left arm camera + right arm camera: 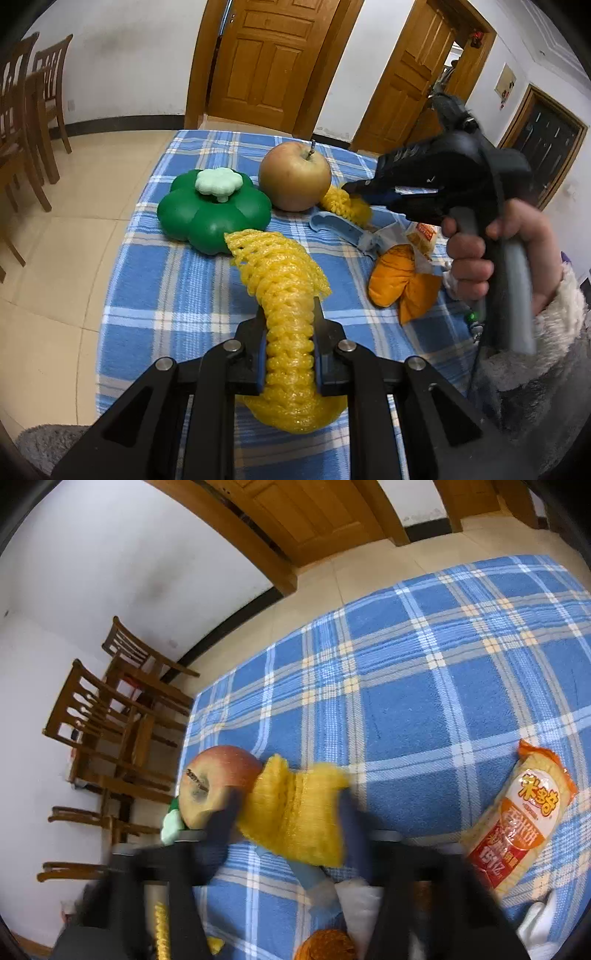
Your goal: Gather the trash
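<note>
A long yellow foam fruit net (280,273) lies across the blue plaid tablecloth (166,280), and my left gripper (288,314) is shut on its near part. A second yellow foam net (295,812) sits against an apple (218,775). My right gripper (290,805) has a blurred finger on each side of this net, closed on it. In the left wrist view the right gripper (349,188), held by a hand (517,251), has its tip on that second net (343,205) beside the apple (293,177). An orange-and-white snack packet (517,823) lies to the right.
A green flower-shaped lidded container (212,214) stands left of the apple. A blue-handled tool (336,225) and an orange peel-like piece (399,280) lie near the packet (424,236). Wooden chairs (33,110) stand on the tiled floor past the table's left edge.
</note>
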The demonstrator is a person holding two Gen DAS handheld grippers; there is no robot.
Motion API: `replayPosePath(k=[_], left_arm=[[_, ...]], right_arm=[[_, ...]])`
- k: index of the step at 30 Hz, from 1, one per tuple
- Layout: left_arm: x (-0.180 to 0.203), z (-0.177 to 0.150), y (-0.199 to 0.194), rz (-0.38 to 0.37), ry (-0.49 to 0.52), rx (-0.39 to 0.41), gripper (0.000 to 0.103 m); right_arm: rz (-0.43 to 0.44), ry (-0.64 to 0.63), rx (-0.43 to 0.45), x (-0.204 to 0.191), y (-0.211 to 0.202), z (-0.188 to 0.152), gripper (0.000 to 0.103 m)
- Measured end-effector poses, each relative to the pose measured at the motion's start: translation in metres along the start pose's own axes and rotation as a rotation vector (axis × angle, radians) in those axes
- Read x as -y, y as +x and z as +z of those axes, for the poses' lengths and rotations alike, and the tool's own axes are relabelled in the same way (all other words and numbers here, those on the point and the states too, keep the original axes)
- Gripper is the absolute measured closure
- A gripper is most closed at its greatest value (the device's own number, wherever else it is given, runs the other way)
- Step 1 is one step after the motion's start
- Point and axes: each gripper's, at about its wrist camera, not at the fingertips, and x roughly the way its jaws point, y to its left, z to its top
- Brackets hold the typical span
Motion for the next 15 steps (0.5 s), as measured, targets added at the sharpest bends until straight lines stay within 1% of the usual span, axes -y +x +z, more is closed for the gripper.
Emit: replayPosePath(k=[1, 2, 3, 5, 8, 11, 15], left_arm=[[0.001, -0.001, -0.001, 0.001, 0.003, 0.004, 0.086], [0.002, -0.001, -0.001, 0.004, 0.010, 0.010, 0.086], [0.004, -0.002, -0.003, 0.005, 0.017, 0.017, 0.086], [0.006, -0.001, -0.004, 0.007, 0.023, 0.023, 0.086], [0.009, 0.001, -0.005, 0.002, 0.022, 0.022, 0.086], [0.014, 0.003, -0.011, 0.000, 0.021, 0.038, 0.086], [0.027, 0.002, -0.018, -0.008, 0.052, 0.054, 0.086]], right_arm=[[-0.056, -0.035, 0.001, -0.004, 0.003, -0.001, 0.094], [-0.048, -0.064, 0.009, -0.008, 0.003, -0.001, 0.095], [-0.017, -0.086, 0.014, -0.012, 0.002, -0.004, 0.096], [-0.020, -0.136, 0.088, -0.022, -0.015, -0.014, 0.096], [-0.010, -0.192, 0.153, -0.034, -0.040, -0.026, 0.096], [0.013, -0.210, 0.189, -0.039, -0.063, -0.039, 0.096], [0.008, -0.240, 0.218, -0.041, -0.087, -0.062, 0.096]])
